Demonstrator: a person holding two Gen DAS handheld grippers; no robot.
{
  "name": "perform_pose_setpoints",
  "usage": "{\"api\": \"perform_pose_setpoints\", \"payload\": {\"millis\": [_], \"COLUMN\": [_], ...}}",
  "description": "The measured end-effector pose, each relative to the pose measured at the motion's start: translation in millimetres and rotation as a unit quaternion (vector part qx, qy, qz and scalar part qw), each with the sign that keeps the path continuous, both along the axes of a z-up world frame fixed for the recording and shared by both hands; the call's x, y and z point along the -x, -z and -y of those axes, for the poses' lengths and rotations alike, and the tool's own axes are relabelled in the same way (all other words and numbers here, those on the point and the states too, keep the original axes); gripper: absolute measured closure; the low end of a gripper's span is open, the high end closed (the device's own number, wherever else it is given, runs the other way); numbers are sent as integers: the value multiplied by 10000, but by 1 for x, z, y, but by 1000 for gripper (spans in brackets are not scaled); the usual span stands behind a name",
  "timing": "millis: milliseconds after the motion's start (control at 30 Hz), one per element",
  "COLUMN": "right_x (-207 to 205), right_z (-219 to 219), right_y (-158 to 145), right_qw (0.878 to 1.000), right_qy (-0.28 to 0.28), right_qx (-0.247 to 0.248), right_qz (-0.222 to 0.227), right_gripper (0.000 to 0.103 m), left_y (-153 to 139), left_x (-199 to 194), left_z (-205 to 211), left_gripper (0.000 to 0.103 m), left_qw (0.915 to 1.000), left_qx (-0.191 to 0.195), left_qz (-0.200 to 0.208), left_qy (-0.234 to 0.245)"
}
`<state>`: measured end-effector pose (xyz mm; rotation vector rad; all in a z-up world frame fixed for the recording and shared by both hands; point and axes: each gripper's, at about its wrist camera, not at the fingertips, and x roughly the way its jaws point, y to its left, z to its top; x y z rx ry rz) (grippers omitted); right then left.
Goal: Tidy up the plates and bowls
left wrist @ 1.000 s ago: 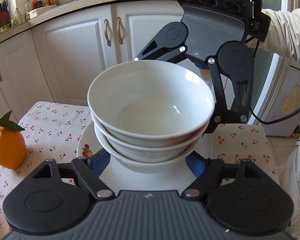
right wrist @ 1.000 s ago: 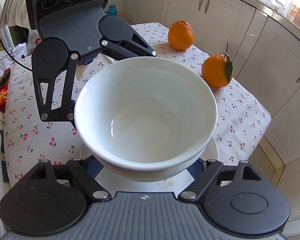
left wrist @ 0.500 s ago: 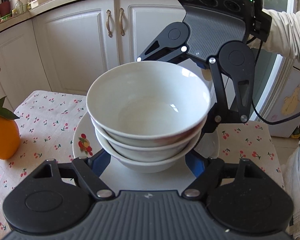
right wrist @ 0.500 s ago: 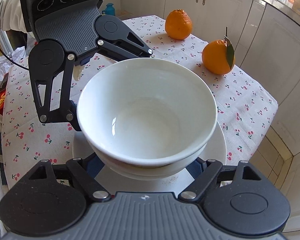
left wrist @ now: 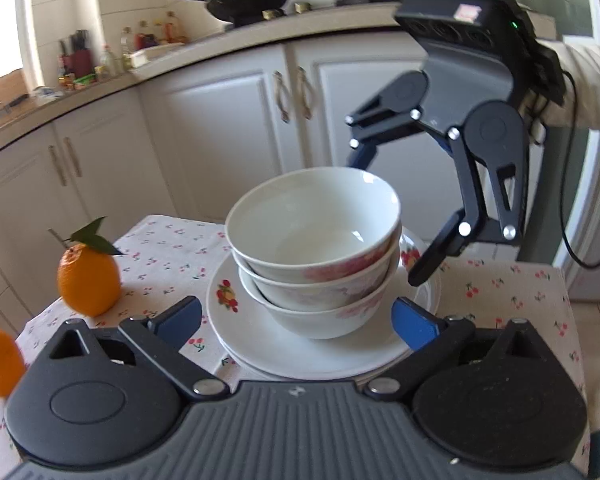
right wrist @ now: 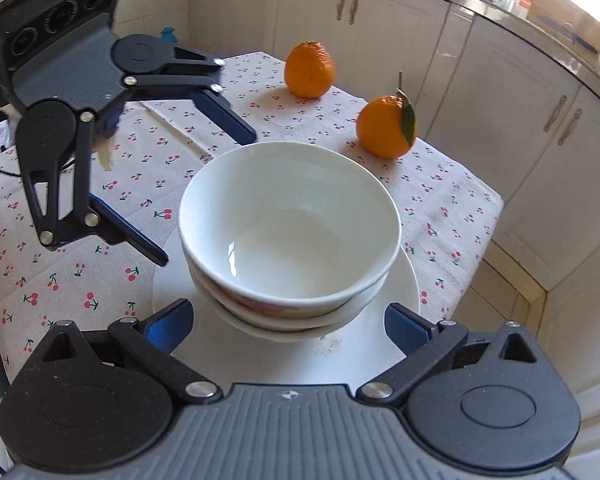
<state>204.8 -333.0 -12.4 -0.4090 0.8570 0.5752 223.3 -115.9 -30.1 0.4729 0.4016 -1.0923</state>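
Fingers [left wrist: 414, 320] apart; 3 white bowls [left wrist: 314, 240] stacked.

Three white china bowls [left wrist: 314, 240] nested in a stack, sitting on round white plates [left wrist: 260, 344] on the cloth-covered tabletop [right wrist: 148, 184]. Two round oranges [right wrist: 386, 126] behind the stack in the right wrist view, well apart from it. Left gripper [left wrist: 296, 318] and right gripper [right wrist: 286, 326] on opposite sides, facing each other.

leafy orange [right wrist: 386, 127] | plain orange [right wrist: 309, 69] – apart on cherry tablecloth [right wrist: 76, 256] | wok [left wrist: 249, 0] – counter
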Motion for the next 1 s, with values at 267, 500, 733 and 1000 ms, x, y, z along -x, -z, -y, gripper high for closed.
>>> {"api": "perform_pose_setpoints", "payload": {"millis": [267,500,733,1000], "right_x": [51,86,119,129], "right_z": [-24,-47,-68,-79], "right_y": [-21,-19,-41,-51], "right_qw": [9717,9248,9152,9132], "right_qy": [2288,3730,3895,3882], "right_qx": [-402,-540,-490,-583], "right_qz": [419,527,910,1097], "right_gripper": [0,0,0,0], "left_y": [-13,-31,-51,-58], "left_x": [44,81,107,118], "left_z": [-27,-47,-54,-56], "left_gripper": [1,1,1,1], "left_qw": [9728,9349,9191,9113], "left_qx": [249,532,549,659], "left_qz": [-146,-692,-378,-260], "left_qy": [-2297,-3441,-3884,-4056]}}
